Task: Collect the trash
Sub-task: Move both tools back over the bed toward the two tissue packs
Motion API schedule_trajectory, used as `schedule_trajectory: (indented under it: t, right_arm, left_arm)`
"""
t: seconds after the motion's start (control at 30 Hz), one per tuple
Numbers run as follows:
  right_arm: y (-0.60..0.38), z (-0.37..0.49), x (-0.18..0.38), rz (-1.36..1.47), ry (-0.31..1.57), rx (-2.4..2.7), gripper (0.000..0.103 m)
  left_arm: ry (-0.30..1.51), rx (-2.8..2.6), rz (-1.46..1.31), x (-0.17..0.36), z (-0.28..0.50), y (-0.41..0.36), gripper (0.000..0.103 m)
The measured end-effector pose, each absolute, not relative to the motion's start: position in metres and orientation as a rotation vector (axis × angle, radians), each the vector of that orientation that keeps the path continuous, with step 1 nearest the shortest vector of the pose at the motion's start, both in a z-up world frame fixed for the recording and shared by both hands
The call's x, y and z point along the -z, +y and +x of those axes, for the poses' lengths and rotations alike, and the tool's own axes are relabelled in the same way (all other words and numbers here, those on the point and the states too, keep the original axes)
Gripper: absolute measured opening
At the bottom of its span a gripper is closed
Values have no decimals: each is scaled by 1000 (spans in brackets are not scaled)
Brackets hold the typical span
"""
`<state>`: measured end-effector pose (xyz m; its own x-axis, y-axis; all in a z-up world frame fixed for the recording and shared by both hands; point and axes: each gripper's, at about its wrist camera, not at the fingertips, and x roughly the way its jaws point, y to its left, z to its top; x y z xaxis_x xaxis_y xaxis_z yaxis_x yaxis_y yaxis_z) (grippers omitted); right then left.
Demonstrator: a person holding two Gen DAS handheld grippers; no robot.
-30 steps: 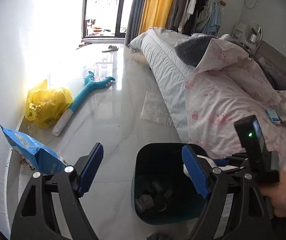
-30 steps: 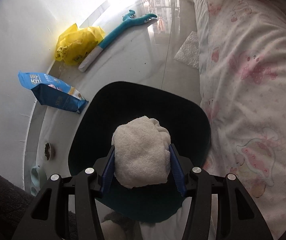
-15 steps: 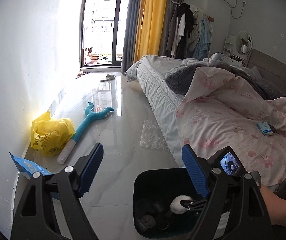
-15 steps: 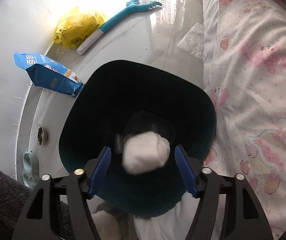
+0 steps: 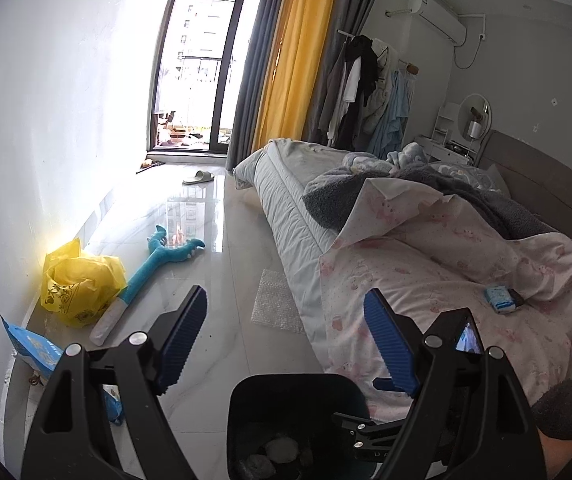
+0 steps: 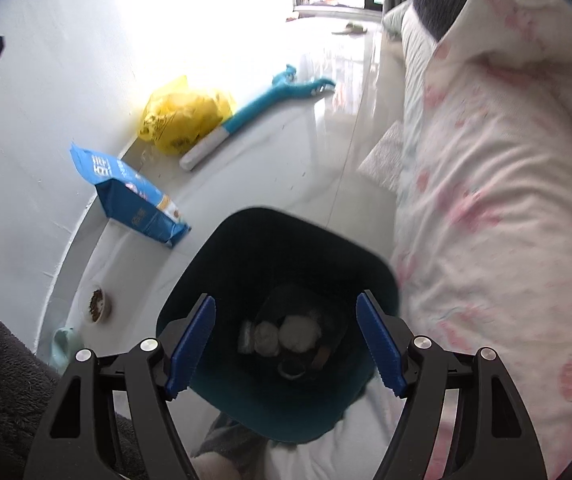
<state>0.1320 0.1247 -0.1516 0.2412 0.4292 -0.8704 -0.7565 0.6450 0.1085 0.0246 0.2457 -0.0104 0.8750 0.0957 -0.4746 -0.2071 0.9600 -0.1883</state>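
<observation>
A bedroom floor (image 5: 222, 344) is being cleared of trash.
Wads (image 6: 286, 334) are lying binned (image 6: 246, 240); right gripper (image 6: 286, 344) and left gripper (image 5: 286, 336) fingers are being held wide, empty; bags (image 6: 184, 120) are being left.

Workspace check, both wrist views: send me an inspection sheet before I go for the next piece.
Surface: glossy pale floor, bed on its right.
Job's things: dark bin beside the bed; white wads and other scraps at its bottom.
Clutter: yellow bag, blue pouch and teal toy by the wall; bubble wrap beside the bed; blue packet on the quilt; food bowl.
Grippers: left gripper open, empty; right gripper open above the bin, empty.
Cables: nothing seen on the floor.
Surroundings: balcony door, yellow curtain, hanging clothes.
</observation>
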Motion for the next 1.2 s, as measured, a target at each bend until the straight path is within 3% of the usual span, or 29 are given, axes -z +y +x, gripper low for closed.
schedule_trajectory:
  t: [0.33,0.77,1.2]
  right_arm:
    - [73,142,98,-335,836,-759,74]
    - [-57,176,76,-256,780,-537,76]
    - [-179,195,67,-164,705,-410,80]
  left_arm:
    - [477,-83,-274,3,59,214,83]
    - [515,45,-286,-6,96,153,83]
    - [611,152,-260,11,146,69,92]
